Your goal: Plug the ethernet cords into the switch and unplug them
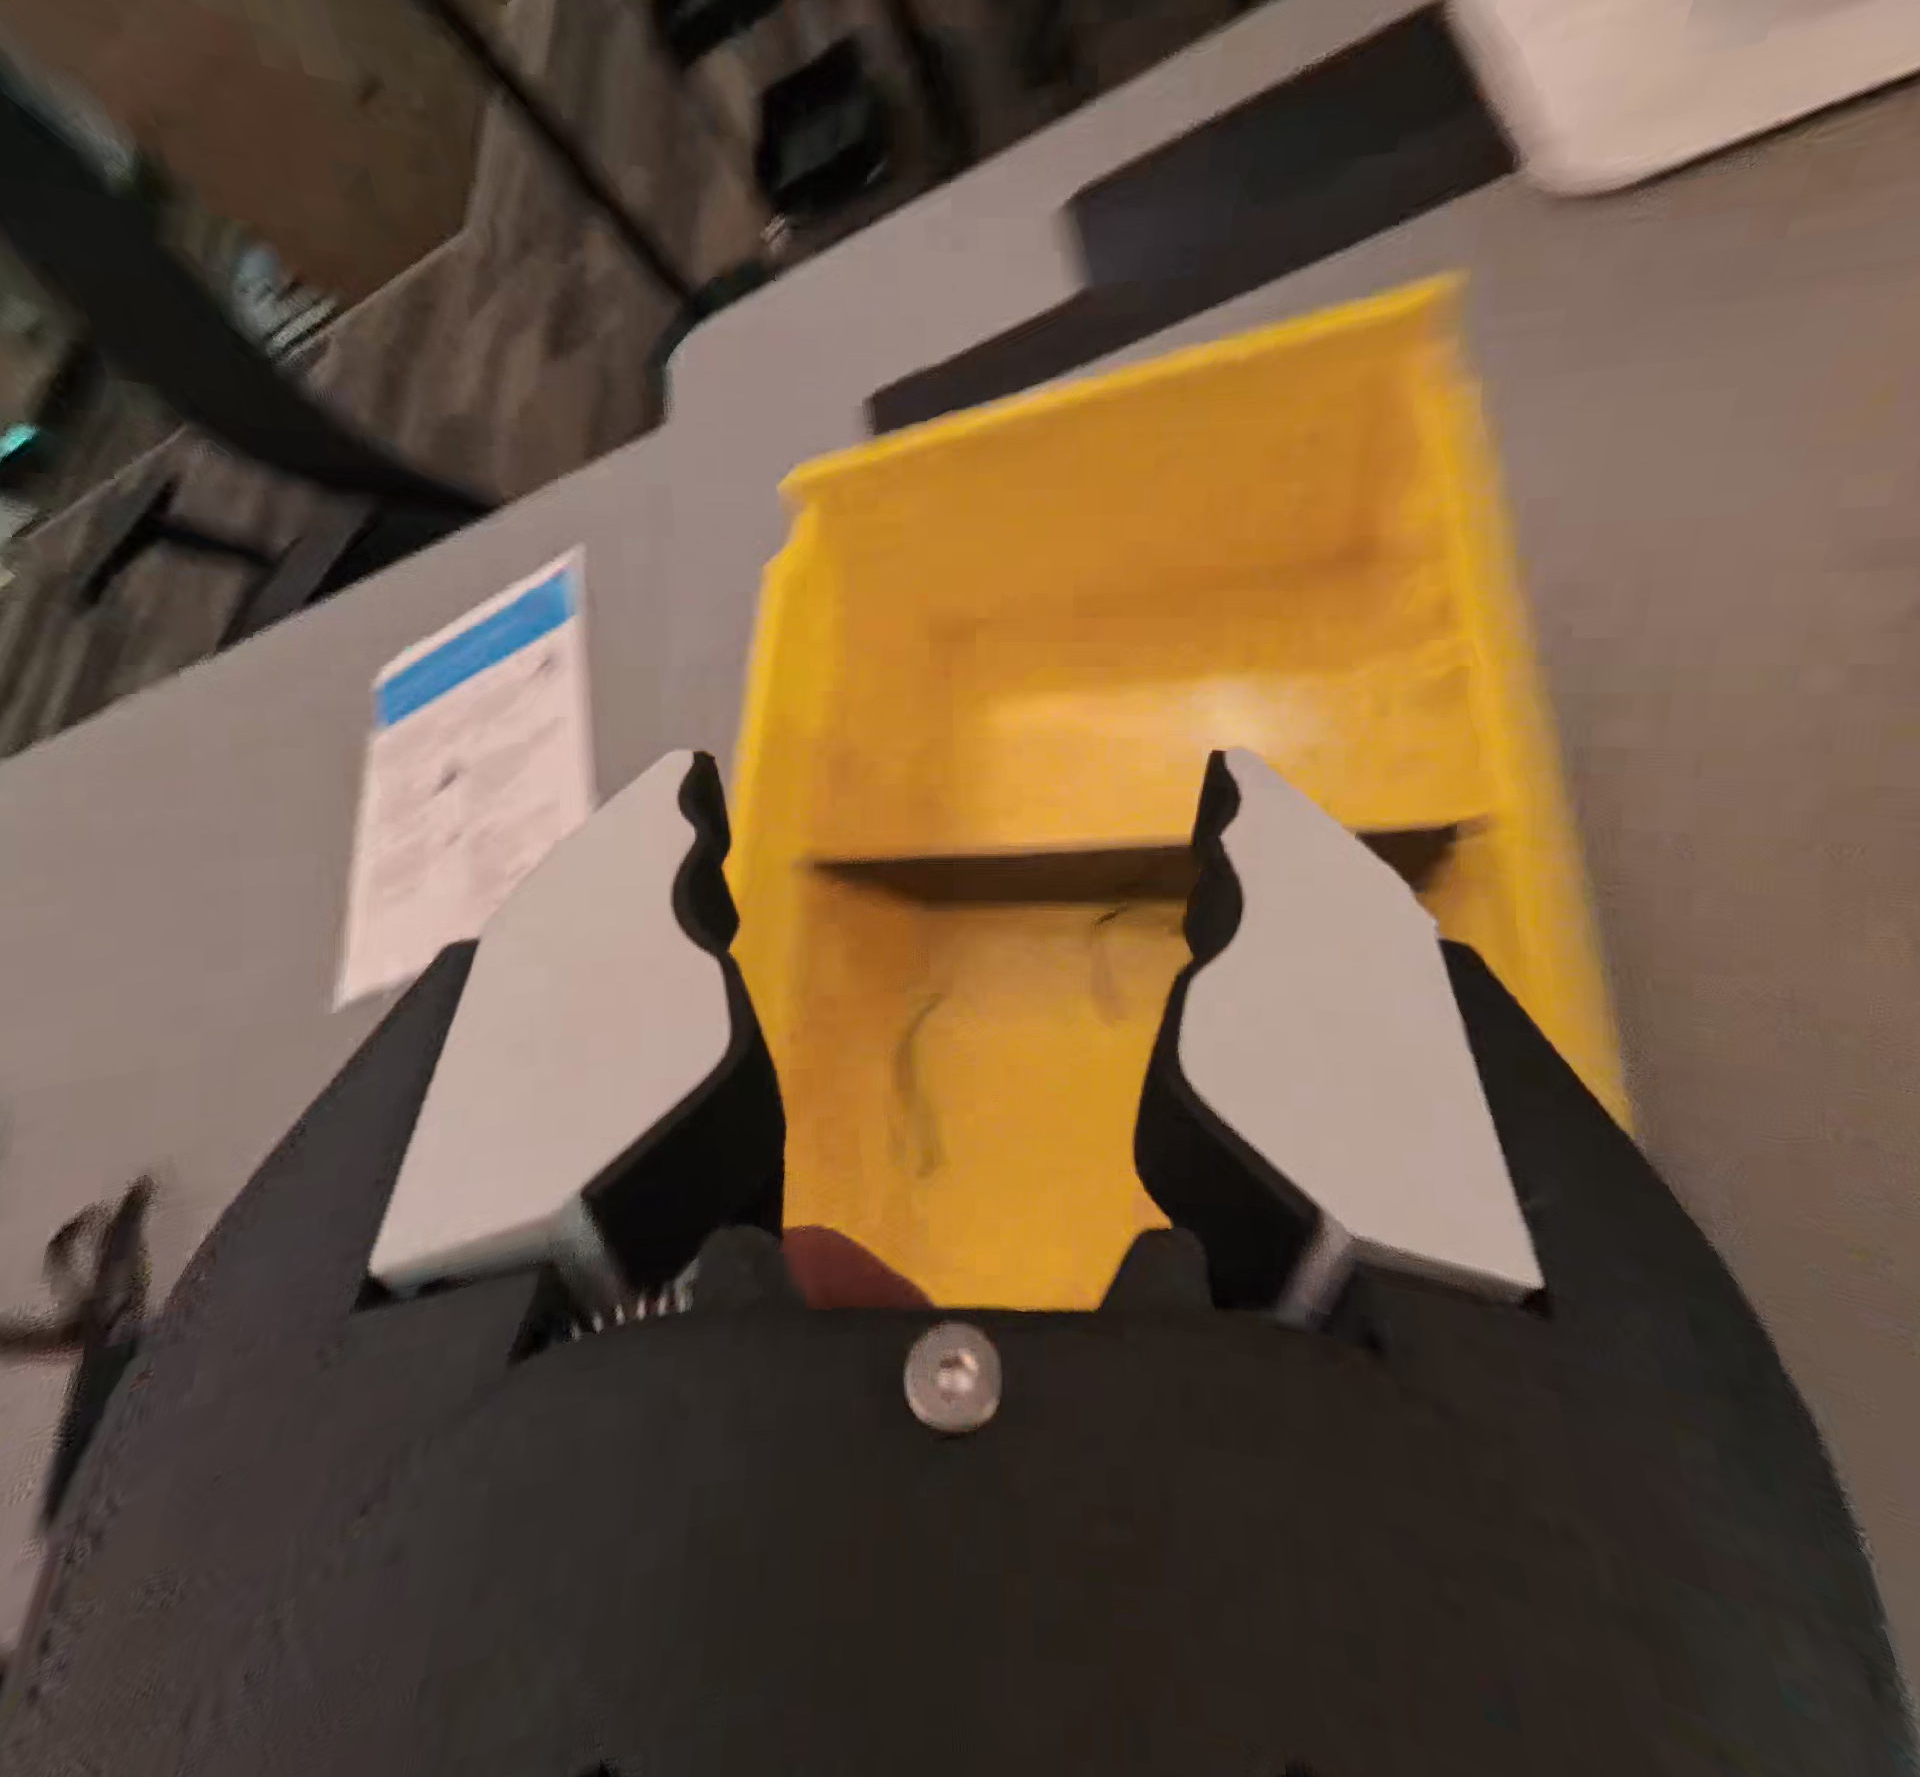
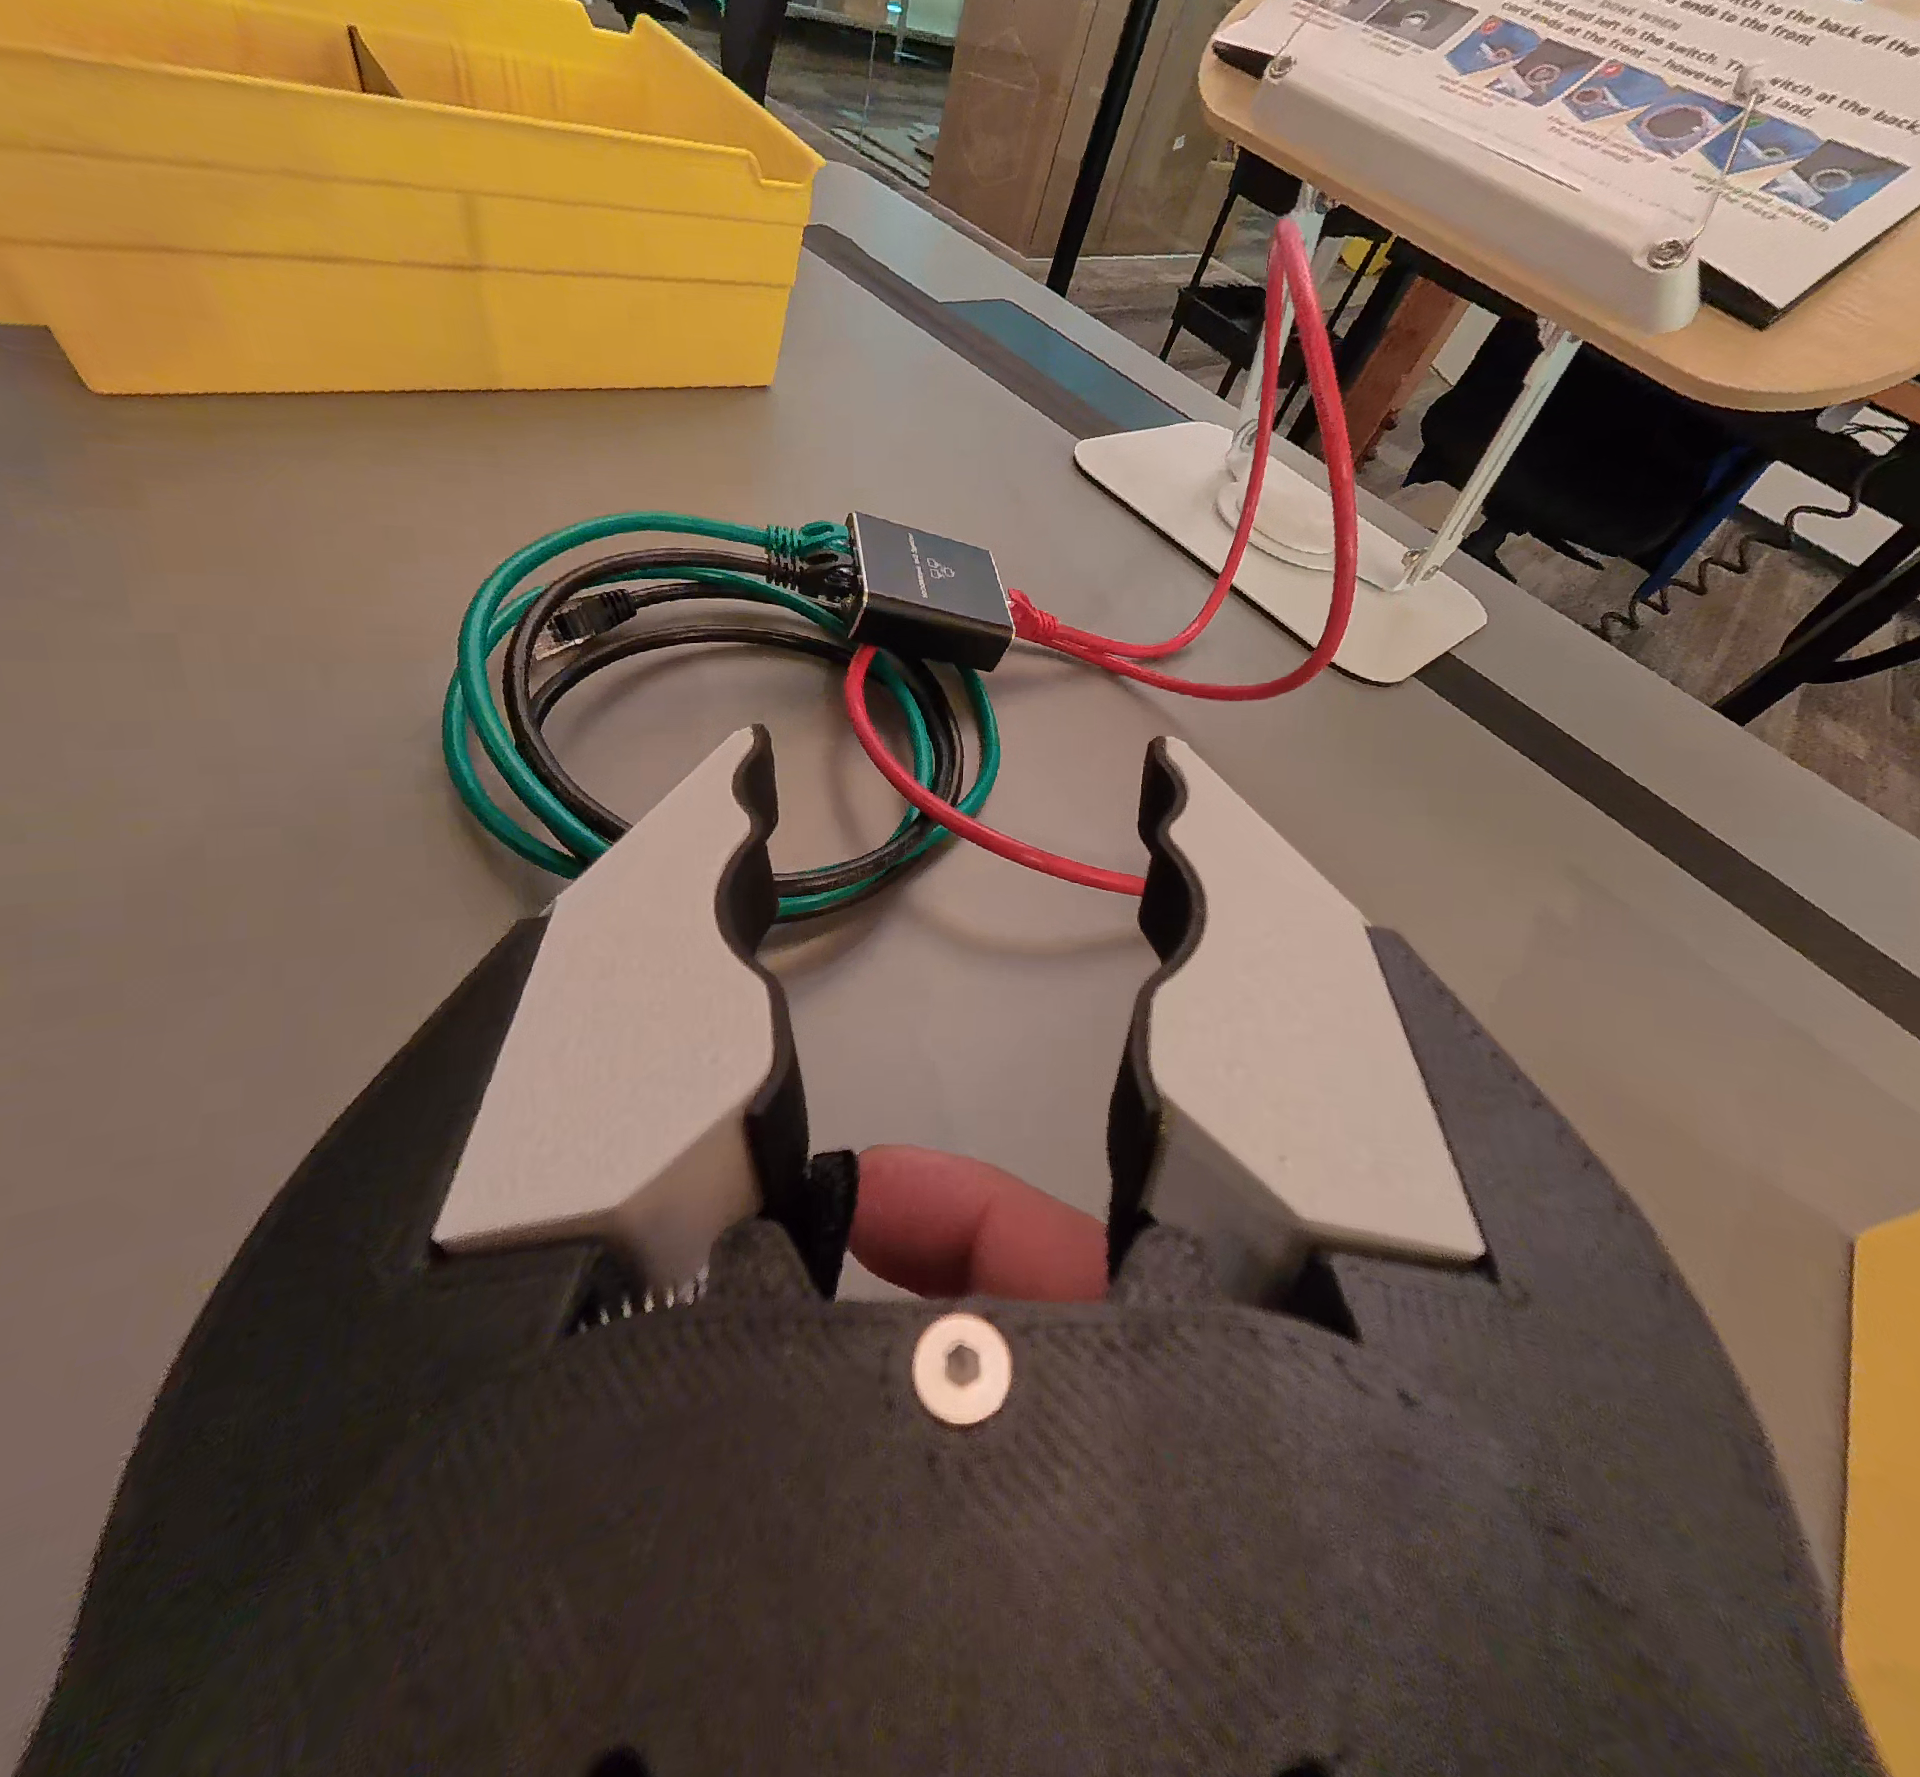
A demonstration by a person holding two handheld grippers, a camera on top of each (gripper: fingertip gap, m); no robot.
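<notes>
Near the bench's far edge: switch [image 2: 928, 593] with green cord [image 2: 468, 688], black cord [image 2: 665, 600] and red cord [image 2: 1195, 647] plugged in.
Right gripper [image 2: 956, 818] wide, empty, short of the cord loops; left gripper [image 1: 956, 844] wide, empty, over the yellow bin [image 1: 1143, 647]. Risks: the light, unbraced switch may drag when a cord is pulled; the overlapping loops may snag; an unpressed tab could jam.

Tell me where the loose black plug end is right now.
In the right wrist view the loose black plug lies on the grey table, left of the black switch, inside the coiled green cord, ahead of the open right gripper.
</notes>
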